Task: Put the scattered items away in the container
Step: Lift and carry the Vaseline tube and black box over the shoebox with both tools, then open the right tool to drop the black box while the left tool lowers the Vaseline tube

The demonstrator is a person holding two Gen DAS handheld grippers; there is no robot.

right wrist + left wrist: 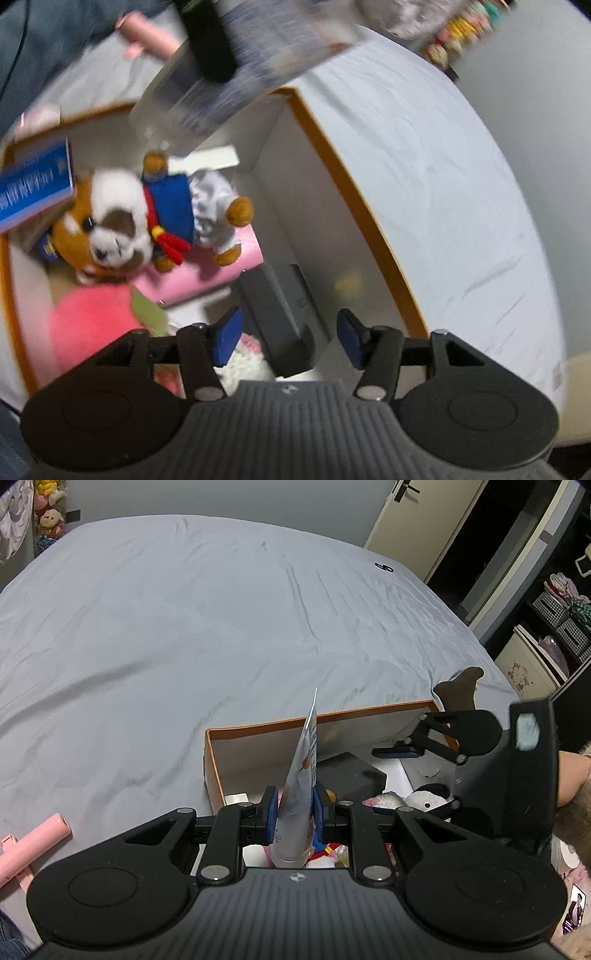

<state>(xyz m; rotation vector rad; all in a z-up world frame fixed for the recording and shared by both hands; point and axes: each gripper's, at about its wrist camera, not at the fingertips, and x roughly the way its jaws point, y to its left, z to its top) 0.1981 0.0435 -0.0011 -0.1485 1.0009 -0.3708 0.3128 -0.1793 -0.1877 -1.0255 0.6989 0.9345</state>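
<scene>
- Orange-edged cardboard box (pixel 266 726) open on a grey bedsheet (pixel 184 627), white inside, already partly filled.
- Left gripper (pixel 294 814) clamped on a white squeeze tube (pixel 301 794); blue pads pressed against both sides, crimped end pointing up and away, tube hanging over the box.
- Right gripper (pixel 287 338) down inside the box, blue pads apart and touching nothing; no earlier view to compare.
- Dark grey rectangular block (pixel 284 314) lying between those spread pads, on the box floor beside the near wall; same block seen from the left wrist camera (pixel 351 773).
- Plush dog (pixel 147 218) in a blue cape and red scarf lying on its back in the box, resting on a pink case (pixel 207 277).
- Blue-and-white carton (pixel 35 184) leaning at the dog's head; pink round thing (pixel 88 325) lower down, too blurred to name, possibly a soft toy.
- White and black plush (pixel 428 797) also in the box, under the right gripper's frame.
- Pink stick-shaped item (pixel 35 843) lying on the sheet outside the box, well to its left.
- Brown sock (pixel 461 690) on the sheet just beyond the box's far corner.
- Forearm (pixel 572 779) visible at the right edge, behind the right gripper.
</scene>
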